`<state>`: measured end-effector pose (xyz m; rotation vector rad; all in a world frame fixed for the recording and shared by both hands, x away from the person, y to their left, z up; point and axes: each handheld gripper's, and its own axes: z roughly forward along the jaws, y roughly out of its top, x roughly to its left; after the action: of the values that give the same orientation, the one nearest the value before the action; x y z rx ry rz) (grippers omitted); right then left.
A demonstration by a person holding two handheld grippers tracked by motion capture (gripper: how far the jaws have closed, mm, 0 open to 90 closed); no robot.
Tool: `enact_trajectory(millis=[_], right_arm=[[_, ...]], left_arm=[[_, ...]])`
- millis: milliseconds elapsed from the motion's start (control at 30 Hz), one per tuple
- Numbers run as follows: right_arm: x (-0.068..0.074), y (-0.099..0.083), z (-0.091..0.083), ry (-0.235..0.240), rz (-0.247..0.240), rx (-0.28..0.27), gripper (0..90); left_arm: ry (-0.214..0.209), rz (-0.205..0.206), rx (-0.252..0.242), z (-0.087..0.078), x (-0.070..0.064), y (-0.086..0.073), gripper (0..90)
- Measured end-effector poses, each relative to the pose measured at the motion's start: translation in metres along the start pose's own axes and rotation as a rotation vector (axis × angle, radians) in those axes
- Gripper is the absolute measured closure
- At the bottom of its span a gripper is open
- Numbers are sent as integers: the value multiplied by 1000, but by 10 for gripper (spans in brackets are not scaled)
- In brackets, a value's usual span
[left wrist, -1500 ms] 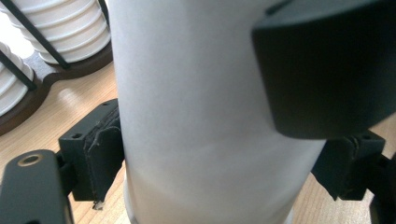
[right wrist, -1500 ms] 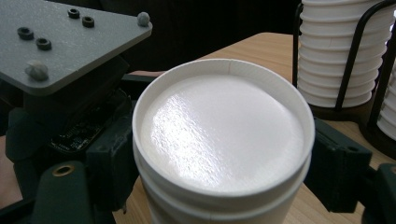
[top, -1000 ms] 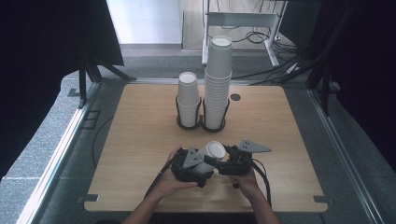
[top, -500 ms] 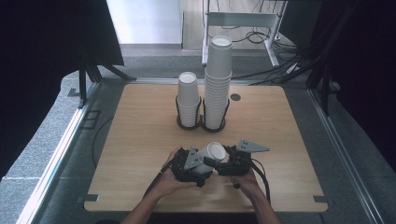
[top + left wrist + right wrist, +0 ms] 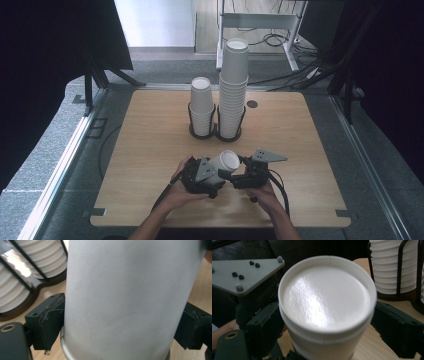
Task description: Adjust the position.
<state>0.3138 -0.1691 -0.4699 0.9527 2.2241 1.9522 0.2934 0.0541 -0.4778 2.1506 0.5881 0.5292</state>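
A white paper cup (image 5: 223, 163) lies tilted above the table's front middle, its closed base turned up and to the right. My left gripper (image 5: 214, 173) is shut on the cup's side wall (image 5: 130, 290), with a black pad (image 5: 51, 323) pressed on each flank. My right gripper (image 5: 233, 174) comes in from the right. Its jaws sit against both sides of the cup's base end (image 5: 324, 297). A second rim line just below the base suggests nested cups. A person's hands hold both grippers.
Two stacks of white cups stand in a black wire holder (image 5: 215, 134) at the table's middle back: a short stack (image 5: 201, 102) and a taller one (image 5: 234, 85). A dark round hole (image 5: 252, 104) lies right of them. Cables trail off the front edge.
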Motion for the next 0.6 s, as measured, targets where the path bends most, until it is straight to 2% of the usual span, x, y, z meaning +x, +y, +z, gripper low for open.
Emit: enact_trajectory(millis=[167, 233, 367, 600], right_arm=[[0, 0, -1, 5, -17, 37, 69], [0, 0, -2, 0, -33, 49, 57], [4, 4, -5, -15, -101, 109, 35], [6, 15, -8, -44, -216, 232, 47]], left_arm=[[24, 4, 13, -2, 6, -3, 95], [48, 28, 27, -2, 6, -3, 95], [71, 44, 41, -5, 8, -6, 94], [100, 29, 47, -10, 16, -10, 94]])
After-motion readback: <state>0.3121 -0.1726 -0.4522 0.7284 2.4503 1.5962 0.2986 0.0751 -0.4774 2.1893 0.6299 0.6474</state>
